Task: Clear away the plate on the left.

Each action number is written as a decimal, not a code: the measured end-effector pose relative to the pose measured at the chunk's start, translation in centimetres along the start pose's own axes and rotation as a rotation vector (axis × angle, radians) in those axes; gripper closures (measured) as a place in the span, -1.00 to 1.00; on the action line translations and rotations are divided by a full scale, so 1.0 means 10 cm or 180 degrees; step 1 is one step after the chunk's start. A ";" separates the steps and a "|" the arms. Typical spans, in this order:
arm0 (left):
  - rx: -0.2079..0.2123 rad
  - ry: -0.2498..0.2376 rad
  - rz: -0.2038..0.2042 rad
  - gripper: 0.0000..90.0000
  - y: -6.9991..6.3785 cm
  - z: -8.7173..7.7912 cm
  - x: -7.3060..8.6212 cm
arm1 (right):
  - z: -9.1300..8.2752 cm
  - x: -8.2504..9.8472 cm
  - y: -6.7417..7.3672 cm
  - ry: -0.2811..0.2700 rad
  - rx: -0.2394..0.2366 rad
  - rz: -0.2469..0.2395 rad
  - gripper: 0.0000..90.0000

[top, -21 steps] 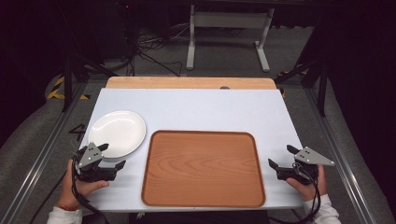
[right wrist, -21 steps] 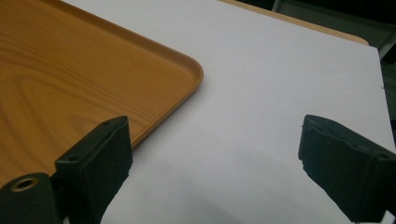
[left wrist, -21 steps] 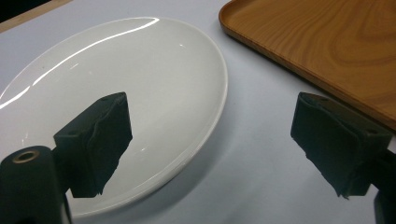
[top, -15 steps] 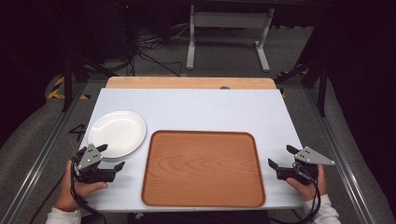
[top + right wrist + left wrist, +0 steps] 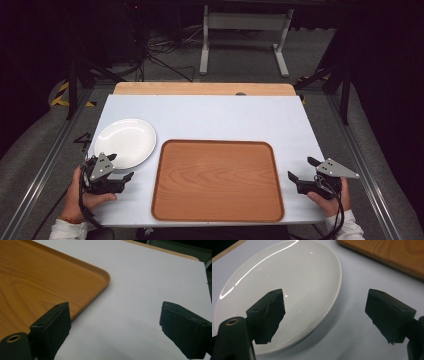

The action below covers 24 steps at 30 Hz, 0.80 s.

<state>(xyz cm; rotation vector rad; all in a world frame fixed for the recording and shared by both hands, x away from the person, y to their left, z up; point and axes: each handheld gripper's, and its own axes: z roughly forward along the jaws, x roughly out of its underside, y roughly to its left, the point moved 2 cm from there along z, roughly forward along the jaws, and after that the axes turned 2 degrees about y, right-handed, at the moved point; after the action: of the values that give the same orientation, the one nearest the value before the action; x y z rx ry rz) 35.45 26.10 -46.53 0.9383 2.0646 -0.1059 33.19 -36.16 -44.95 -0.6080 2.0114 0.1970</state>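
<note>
1. A round white plate (image 5: 125, 143) lay flat and empty on the pale table (image 5: 220, 117), at about nine o'clock from the table's centre, its glossy face (image 5: 287, 290) catching light streaks.
2. A rectangular wooden tray (image 5: 217, 180) with rounded corners and a low raised rim (image 5: 105, 281) lay flat and empty at six o'clock, just beside the plate.
</note>
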 end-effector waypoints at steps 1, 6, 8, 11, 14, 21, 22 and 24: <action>-0.0090 0.0060 0.0099 -0.60 -0.01 0.01 -0.01 | 0.00 0.00 0.00 -0.0004 0.0000 0.0005 -0.76; -0.0455 0.0278 0.0297 -0.51 -0.05 0.02 -0.05 | 0.02 0.00 0.02 0.0017 -0.0016 -0.0009 -0.76; -0.0483 0.0345 0.0433 -0.45 -0.06 0.04 -0.07 | 0.03 0.00 0.04 0.0031 -0.0034 -0.0021 -0.76; -0.0575 0.0533 0.0586 -0.41 -0.08 0.09 -0.07 | 0.03 0.00 0.03 0.0043 -0.0038 -0.0016 -0.76; -0.0658 0.0714 0.0767 -0.36 -0.10 0.15 -0.07 | 0.01 0.00 0.00 0.0007 -0.0028 0.0049 -0.76; -0.1082 0.0926 0.1301 -0.21 -0.20 0.23 -0.14 | 0.03 0.01 0.02 0.0038 -0.0053 0.0031 -0.75; -0.1128 0.0942 0.1397 -0.19 -0.22 0.25 -0.15 | 0.04 0.01 0.03 0.0051 -0.0064 0.0019 -0.75; -0.1107 0.1005 0.1495 -0.05 -0.25 0.27 -0.15 | 0.05 0.01 0.04 0.0072 -0.0077 -0.0021 -0.75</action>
<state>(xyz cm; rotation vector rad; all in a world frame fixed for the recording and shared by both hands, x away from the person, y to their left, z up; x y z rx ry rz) 36.11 22.36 -47.73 1.2433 1.9881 0.6652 33.32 -35.63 -45.34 -0.6348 2.0312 0.2115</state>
